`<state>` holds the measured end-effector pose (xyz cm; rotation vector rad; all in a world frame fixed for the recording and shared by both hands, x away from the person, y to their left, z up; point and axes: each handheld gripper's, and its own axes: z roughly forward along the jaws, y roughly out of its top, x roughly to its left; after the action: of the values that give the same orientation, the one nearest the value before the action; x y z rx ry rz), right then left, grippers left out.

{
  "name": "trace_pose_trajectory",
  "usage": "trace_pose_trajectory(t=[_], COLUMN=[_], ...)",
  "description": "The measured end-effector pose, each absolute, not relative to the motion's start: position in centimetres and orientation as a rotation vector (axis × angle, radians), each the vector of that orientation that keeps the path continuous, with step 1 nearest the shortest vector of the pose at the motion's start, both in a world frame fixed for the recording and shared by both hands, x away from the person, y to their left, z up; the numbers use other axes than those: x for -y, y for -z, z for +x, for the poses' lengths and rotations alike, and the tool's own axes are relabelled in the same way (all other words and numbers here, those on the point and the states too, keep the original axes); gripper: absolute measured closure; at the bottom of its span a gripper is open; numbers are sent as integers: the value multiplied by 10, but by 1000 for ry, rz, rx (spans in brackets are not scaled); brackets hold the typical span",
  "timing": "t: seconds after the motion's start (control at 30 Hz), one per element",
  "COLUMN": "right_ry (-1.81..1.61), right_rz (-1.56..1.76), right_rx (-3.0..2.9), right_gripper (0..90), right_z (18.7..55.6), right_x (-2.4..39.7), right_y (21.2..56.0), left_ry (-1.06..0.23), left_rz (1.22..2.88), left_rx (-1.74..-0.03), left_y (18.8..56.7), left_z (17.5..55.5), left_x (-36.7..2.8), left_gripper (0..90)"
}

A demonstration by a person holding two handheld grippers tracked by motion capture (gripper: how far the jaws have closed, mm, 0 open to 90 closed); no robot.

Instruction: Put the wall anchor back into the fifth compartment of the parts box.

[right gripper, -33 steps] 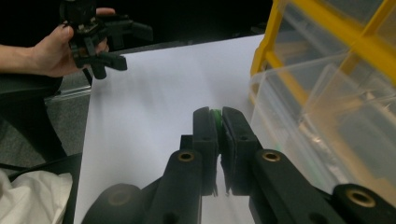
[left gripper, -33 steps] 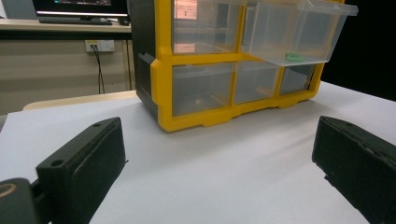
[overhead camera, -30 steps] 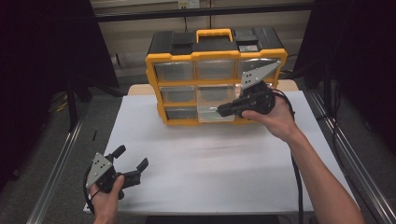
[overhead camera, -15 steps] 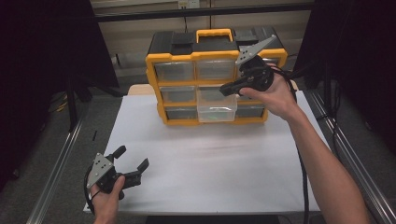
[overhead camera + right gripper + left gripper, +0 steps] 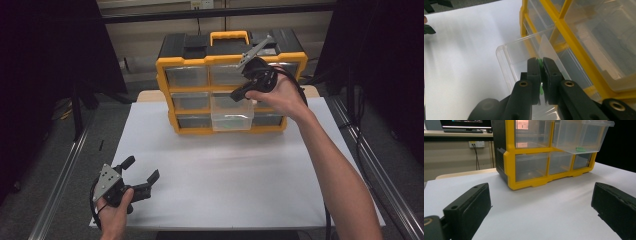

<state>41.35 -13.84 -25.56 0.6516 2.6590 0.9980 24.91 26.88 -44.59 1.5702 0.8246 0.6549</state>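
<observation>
A yellow and black drawer cabinet [image 5: 200,61] stands at the back of the white table. Its clear middle drawer [image 5: 231,119] is pulled out. My right gripper [image 5: 239,94] hovers just above that drawer, shut on a small green piece [image 5: 539,62] pinched between its pads. Below the jaws in the right gripper view lies the open drawer [image 5: 509,60]. In the left gripper view another small green piece [image 5: 581,149] lies on the floor of the drawer [image 5: 584,137]. My left gripper [image 5: 141,173] rests open near the table's front left corner, nothing between its fingers [image 5: 469,205].
White table surface [image 5: 230,175] stretches between the cabinet and my left gripper. Metal rails [image 5: 65,170] run along both sides of the table. A wall and a power socket [image 5: 476,144] show behind the cabinet in the left gripper view.
My right gripper has risen from in front of the pulled-out drawer to above it, staying shut. The left gripper has stayed put.
</observation>
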Motion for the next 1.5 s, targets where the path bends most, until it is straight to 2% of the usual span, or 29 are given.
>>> trace_pose_trajectory(t=[0.6,0.7,0.77,0.87,1.0,1.17,1.33,1.4,1.5], right_ry=[-736,-752,-777,-861,-964,-1078,-1160,-1212,-1283], right_rz=[745,751,774,754,761,795,810,847,891], right_rx=[-2752,-2733,-2714,-2689,-2618,-2555,-2484,-2417,-2347], right_gripper=[836,768,637,522,268,78,14,31,10], right_z=[431,431,431,427,422,416,406,399,391], right_x=[124,123,125,129,134,143,155,161,172], right_y=[279,281,282,279,272,271,279,282,287], left_ry=[-648,-656,-658,-661,-656,-662,-662,-657,-656], left_rz=[1574,1570,1571,1570,1589,1574,1580,1580,1573], left_rx=[-820,-824,-825,-817,-816,-822,-831,-831,-828], left_y=[446,446,446,446,446,447,447,447,447], left_z=[250,249,249,249,249,250,250,250,252], left_x=[-269,-269,-269,-269,-270,-268,-268,-268,-267], left_gripper=[27,27,27,27,27,27,27,27,27])
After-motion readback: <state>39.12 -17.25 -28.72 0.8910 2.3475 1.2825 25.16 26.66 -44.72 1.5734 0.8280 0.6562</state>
